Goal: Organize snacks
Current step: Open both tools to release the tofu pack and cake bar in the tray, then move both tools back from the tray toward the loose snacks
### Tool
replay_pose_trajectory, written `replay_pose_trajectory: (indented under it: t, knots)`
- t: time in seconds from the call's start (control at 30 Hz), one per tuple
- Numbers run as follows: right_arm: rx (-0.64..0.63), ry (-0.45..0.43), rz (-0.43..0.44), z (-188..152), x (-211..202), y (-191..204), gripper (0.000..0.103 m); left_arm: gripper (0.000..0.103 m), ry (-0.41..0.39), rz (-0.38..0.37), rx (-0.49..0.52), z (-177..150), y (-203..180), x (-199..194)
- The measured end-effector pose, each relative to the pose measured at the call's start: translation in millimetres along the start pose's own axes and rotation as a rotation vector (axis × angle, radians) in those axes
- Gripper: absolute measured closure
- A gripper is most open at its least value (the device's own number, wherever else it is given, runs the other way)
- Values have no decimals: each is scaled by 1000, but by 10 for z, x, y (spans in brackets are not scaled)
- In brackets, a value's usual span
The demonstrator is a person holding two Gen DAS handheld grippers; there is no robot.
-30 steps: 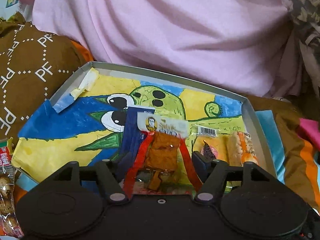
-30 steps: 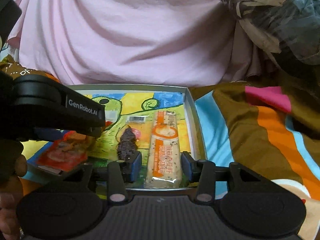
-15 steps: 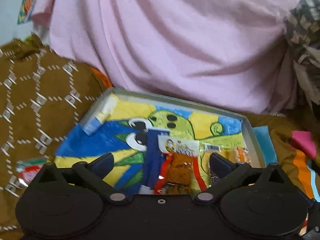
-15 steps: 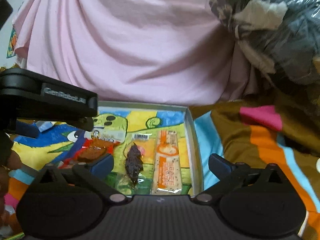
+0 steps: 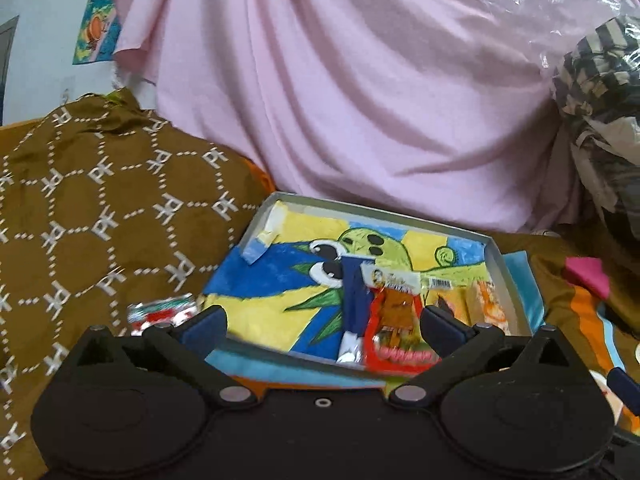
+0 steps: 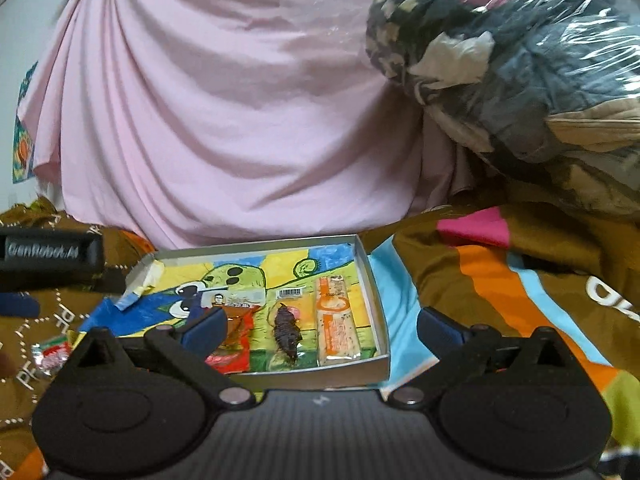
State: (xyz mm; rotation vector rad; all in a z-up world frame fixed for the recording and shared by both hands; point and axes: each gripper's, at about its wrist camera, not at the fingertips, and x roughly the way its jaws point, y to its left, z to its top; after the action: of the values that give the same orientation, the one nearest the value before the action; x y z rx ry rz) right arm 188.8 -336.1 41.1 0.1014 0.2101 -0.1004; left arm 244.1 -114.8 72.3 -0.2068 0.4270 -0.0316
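Observation:
A shallow grey tray [image 5: 506, 264] [image 6: 370, 276] with a cartoon drawing on its floor lies on the bedding. Inside lie a red-edged packet with a white header [image 5: 394, 320] [image 6: 236, 332], a dark blue packet [image 5: 354, 304], a clear packet with a dark snack [image 6: 286, 328] and an orange-and-white bar [image 6: 336, 320] [image 5: 486, 306]. My left gripper [image 5: 324, 326] hangs open in front of the tray's near edge, nothing between its fingers. My right gripper [image 6: 320, 328] is also open and empty, drawn back from the tray. Part of the left gripper's body [image 6: 52, 258] shows in the right wrist view.
A red-and-green snack packet [image 5: 162, 312] [image 6: 52, 352] lies on the brown patterned cloth [image 5: 80, 220] left of the tray. Pink fabric [image 5: 340, 100] rises behind. A plastic-wrapped bundle [image 6: 520, 60] sits at the back right. Striped bedding [image 6: 500, 280] spreads to the right.
Both grippers opened wide, let go of the red-edged packet and the orange bar in the tray, then pulled back and up. The tray now looks smaller and farther.

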Motion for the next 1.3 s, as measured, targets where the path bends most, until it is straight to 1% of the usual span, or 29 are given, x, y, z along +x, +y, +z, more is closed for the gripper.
replay_pose_trajectory:
  t: [0.27,0.4,0.57,0.67,0.77,0.93,1.1,1.3]
  knots:
    - [-41,-24,30,-58,-448,148,0,1,-12,15,10,-162,297,-437]
    - [-94,-49,36,-111,-630,277,0,1,-11,18,5,-224,435,-600]
    - [-131,-40,51,-196,-822,409,0,1,-22,23,19,-312,570,-799]
    - [-135,-27,62,-229,-933,471,0,1,-27,27,35,-377,633,-914]
    - [-105,-5,72,-245,-1033,502,0,1,-31,30,45,-430,697,-1019]
    - [-79,28,68,-287,-1159,531,0,1,-32,34,40,-488,792,-1150]
    - [-57,74,102,-367,-1293,593,0,1,-26,44,63,-597,880,-1250]
    - [-86,129,151,-469,-1395,717,0,1,-44,76,83,-792,1046,-1415]
